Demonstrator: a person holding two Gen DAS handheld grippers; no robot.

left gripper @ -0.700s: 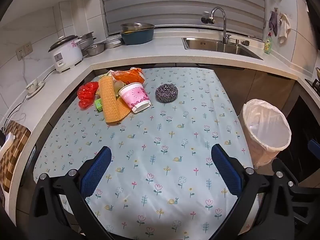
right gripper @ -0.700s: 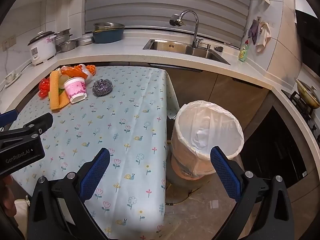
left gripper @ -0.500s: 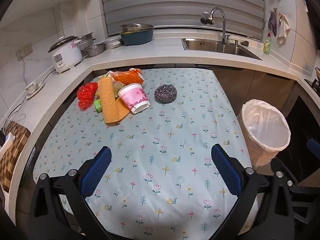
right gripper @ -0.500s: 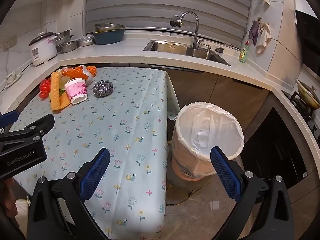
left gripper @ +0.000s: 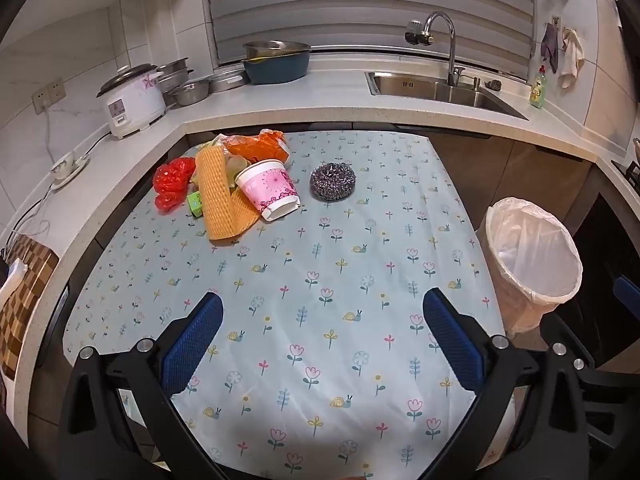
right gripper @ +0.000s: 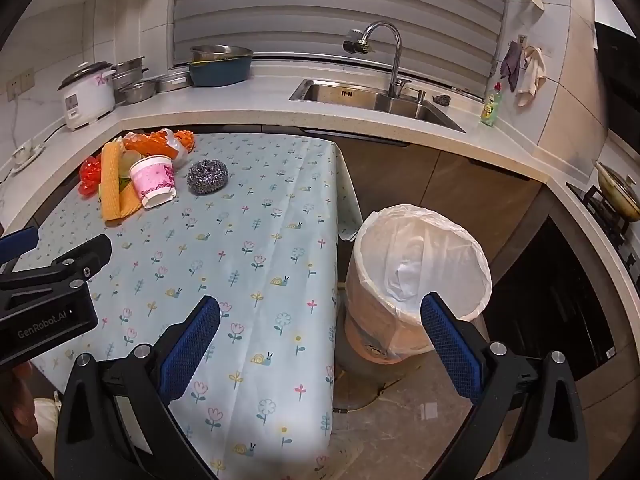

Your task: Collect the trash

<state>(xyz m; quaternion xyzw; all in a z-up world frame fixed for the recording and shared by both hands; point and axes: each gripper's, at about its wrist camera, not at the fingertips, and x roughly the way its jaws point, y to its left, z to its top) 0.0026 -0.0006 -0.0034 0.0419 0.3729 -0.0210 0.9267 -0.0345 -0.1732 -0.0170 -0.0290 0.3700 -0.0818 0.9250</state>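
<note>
Trash lies at the far left of the flowered table (left gripper: 320,280): a pink paper cup (left gripper: 269,190) on its side, an orange waffle cloth (left gripper: 220,200), red plastic (left gripper: 172,182), an orange bag (left gripper: 260,146) and a steel scouring ball (left gripper: 333,181). The cup (right gripper: 154,182) and ball (right gripper: 208,176) also show in the right wrist view. A bin lined with a white bag (right gripper: 420,276) stands on the floor right of the table, and shows in the left wrist view (left gripper: 534,268). My left gripper (left gripper: 322,344) is open and empty over the near table. My right gripper (right gripper: 320,348) is open and empty near the table's right edge and the bin.
A counter runs behind and left of the table, with a rice cooker (left gripper: 132,100), pots, a blue basin (left gripper: 276,64) and a sink (left gripper: 436,90) with tap. A dish soap bottle (right gripper: 491,105) stands right of the sink. The left gripper's body (right gripper: 48,292) shows at left.
Both grippers have drifted slightly forward; the views shift a little. Both stay open and empty. The trash has not moved.
</note>
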